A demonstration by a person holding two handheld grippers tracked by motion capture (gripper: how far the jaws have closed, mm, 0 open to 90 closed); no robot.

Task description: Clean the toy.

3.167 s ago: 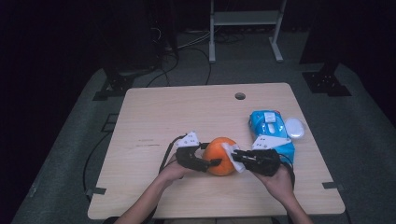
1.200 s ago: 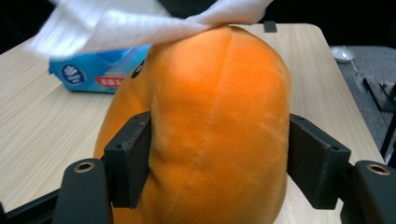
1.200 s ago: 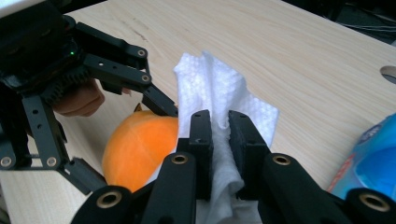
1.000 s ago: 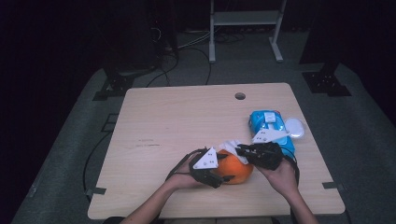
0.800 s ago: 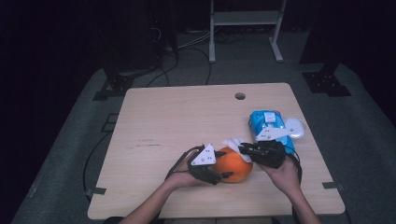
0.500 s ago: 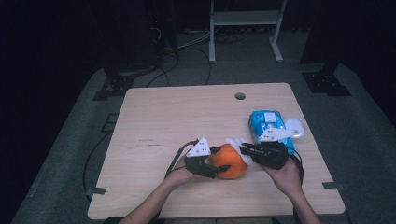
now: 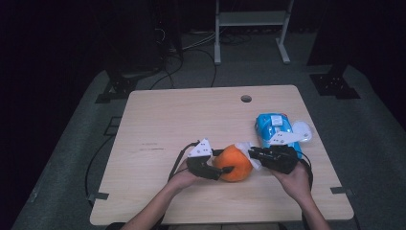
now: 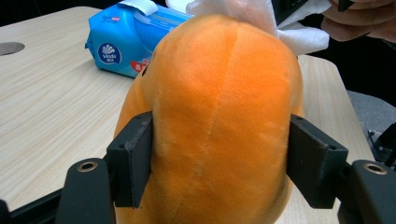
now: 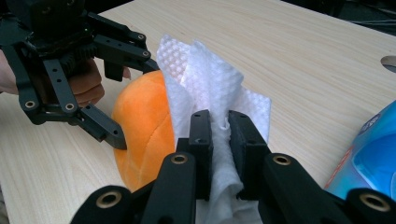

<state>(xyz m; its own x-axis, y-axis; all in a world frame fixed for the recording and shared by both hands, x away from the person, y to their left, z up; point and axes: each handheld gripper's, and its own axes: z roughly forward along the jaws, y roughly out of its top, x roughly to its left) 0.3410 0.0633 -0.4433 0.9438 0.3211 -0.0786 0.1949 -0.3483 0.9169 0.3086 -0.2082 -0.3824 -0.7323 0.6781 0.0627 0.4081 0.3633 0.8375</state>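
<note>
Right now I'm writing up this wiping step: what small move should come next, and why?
Probably drag the tissue across the orange plush toy: the right gripper pinches it against the toy's top, while the left gripper clamps the toy's sides.

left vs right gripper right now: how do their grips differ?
The left gripper clamps the orange plush toy, jaws set well apart on its bulging sides; the right gripper pinches a thin white tissue, jaws nearly together. In the high view the left one comes at the toy from the left, the right one from the right, with the tissue against the toy. Both are shut on something soft, meeting at the toy.
</note>
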